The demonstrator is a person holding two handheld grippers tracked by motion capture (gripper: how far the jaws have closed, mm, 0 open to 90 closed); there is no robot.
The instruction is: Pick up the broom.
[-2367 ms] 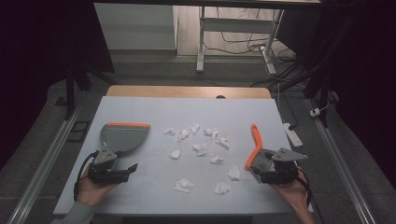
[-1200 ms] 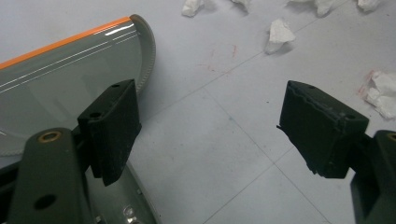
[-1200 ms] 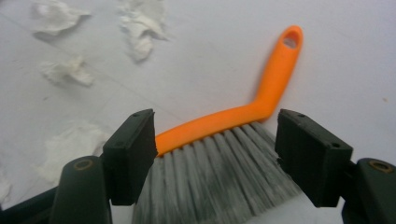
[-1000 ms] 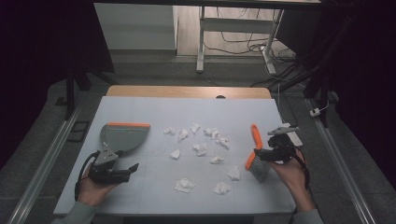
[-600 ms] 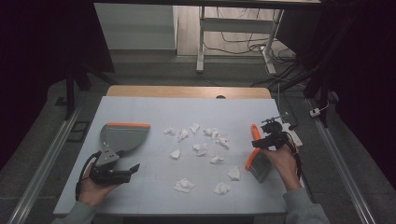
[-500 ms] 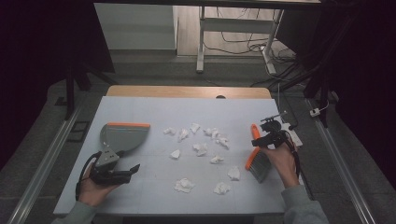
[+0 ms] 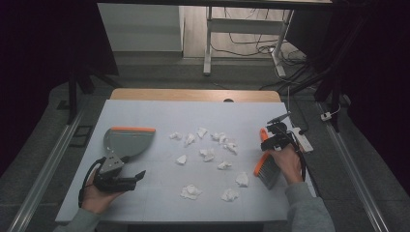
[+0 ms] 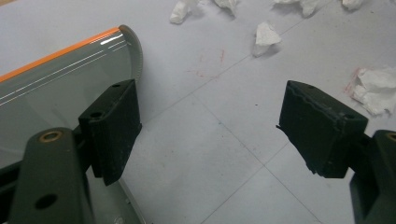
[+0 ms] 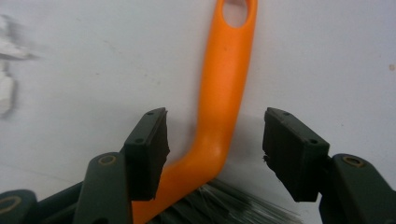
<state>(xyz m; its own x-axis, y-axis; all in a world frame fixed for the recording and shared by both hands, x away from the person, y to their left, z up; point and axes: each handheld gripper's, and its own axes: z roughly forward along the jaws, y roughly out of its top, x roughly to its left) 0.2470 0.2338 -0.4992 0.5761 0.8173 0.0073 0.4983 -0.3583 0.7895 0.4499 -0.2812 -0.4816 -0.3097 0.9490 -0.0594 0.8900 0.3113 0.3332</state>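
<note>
Between the right gripper's (image 9: 215, 154) spread fingers (image 9: 289, 149) lies the brush's orange handle (image 9: 226, 88).

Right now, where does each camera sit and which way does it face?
High view: above the person's side, facing forward and down on the table; both hands, left gripper, right gripper.
Left gripper view: on the left gripper, facing down past open jaws at the dustpan and paper scraps.
Right gripper view: on the right gripper, open jaws either side of the brush handle.
Shared: high and left gripper views both show dustpan and scraps.
</note>
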